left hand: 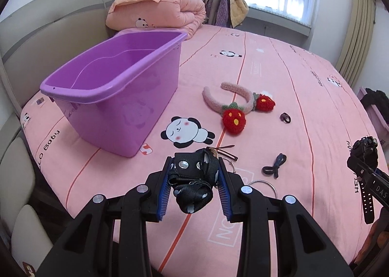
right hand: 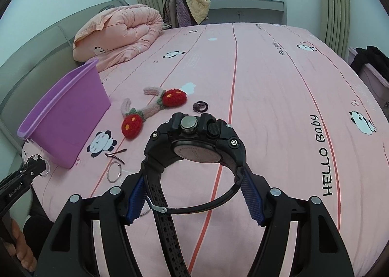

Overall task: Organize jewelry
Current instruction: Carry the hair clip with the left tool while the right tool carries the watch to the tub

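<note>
Open bed sheet (right hand: 279, 87) toward far edge; purple bin (left hand: 116, 97) blocking headboard side, headband (left hand: 233, 104) mid-bed.

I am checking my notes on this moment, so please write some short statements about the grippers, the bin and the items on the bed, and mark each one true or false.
1. The right gripper holds a black watch. True.
2. The left gripper is empty. False: it is shut on a black patterned strap.
3. The purple bin already holds the strawberry headband. False: the headband lies on the pink bedsheet, right of the bin, and the visible inside of the bin shows no items.
4. A small dark hair tie lies right of the headband. True.
5. A metal ring lies on the bedsheet. True.
</note>
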The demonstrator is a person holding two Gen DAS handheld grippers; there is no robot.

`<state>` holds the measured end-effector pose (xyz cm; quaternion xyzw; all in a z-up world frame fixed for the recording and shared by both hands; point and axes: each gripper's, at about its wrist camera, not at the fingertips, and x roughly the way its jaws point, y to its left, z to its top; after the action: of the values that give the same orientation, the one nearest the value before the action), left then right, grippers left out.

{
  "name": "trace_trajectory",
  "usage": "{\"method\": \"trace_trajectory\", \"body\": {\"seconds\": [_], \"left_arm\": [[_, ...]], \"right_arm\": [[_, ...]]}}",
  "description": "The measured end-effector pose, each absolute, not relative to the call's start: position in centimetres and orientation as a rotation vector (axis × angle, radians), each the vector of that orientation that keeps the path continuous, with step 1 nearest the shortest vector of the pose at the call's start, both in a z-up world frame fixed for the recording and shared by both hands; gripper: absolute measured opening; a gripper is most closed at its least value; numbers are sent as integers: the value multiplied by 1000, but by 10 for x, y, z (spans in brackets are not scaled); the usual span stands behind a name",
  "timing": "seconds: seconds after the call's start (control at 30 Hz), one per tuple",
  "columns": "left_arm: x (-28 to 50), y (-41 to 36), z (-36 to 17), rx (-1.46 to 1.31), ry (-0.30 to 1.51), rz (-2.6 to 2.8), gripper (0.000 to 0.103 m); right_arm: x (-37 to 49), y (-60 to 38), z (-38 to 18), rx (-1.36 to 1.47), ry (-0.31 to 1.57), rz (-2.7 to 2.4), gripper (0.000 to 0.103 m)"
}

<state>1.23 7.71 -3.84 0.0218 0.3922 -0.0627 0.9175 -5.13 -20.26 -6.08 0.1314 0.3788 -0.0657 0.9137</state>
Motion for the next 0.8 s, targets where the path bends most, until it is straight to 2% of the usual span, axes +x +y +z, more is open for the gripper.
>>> {"method": "trace_trajectory", "body": {"seconds": [0.37,0.8], "left_arm": [[28,120,-5,20,760,-76,34],[113,203,34,1,770,30,34]], "right_arm": [[-19,-153,-21,216,719,-17,66],[96,-29,44,141,691,279,66]]}}
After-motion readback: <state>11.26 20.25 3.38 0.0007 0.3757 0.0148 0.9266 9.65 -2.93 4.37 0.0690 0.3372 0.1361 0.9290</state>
